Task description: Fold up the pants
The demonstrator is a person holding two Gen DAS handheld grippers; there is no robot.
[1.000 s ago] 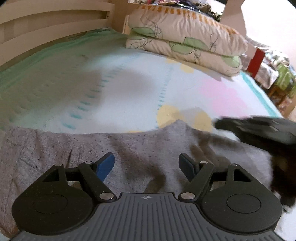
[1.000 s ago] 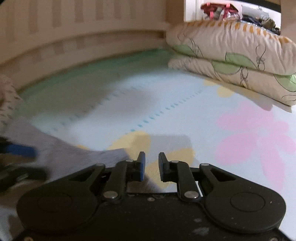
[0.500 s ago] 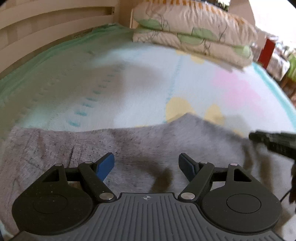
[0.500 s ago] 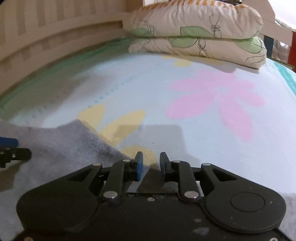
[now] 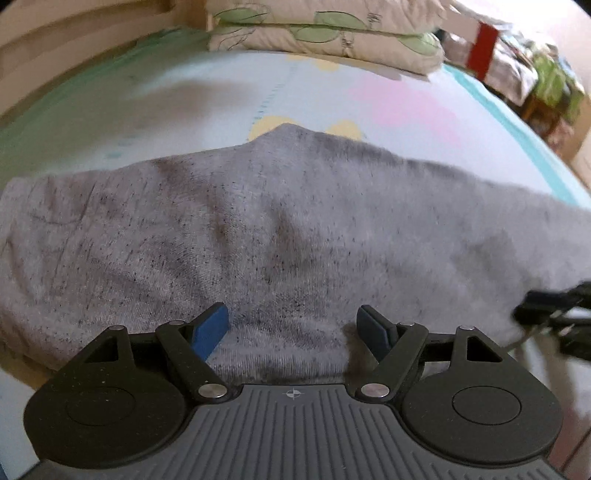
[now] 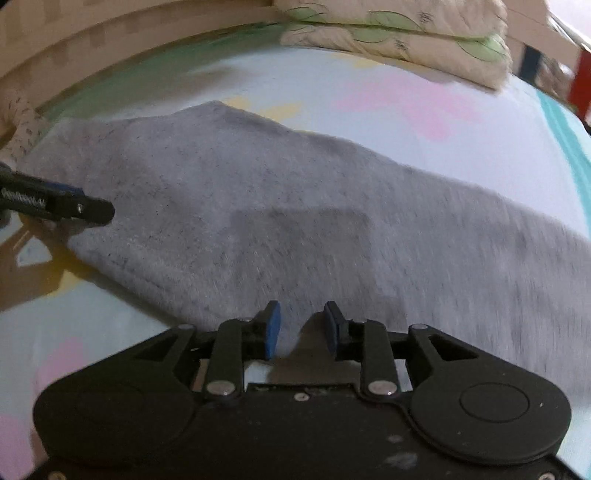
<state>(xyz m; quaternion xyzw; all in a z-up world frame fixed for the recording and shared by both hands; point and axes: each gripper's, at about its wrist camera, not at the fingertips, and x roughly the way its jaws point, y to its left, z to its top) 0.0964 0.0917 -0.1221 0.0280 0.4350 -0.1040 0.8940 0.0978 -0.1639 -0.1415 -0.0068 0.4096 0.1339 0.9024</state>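
**Both grippers at the near edge, ready for a fold**

The bed (image 5: 184, 96), covered in a pastel flower sheet, fills both views, with pillows (image 5: 325, 33) stacked far ahead of the grippers. The pants (image 5: 280, 229), grey and speckled, lie spread flat across the sheet directly in front of both grippers, running left to right, with a peaked bulge at their far edge.

The left gripper (image 5: 293, 325) sits at the near edge of the cloth with its jaws wide apart, fabric showing between them but not pinched. The right gripper (image 6: 301, 325) is also at the near edge, further along to the right; its jaws stand narrowly apart, holding nothing.

The step in hand looks like the approach to a grasp, with the pants laid out and no fold visibly made. The next move probably calls for each gripper to slide its lower finger under the near hem, close on it, then lift and carry that edge together toward the far edge, keeping the cloth level so it does not bunch.
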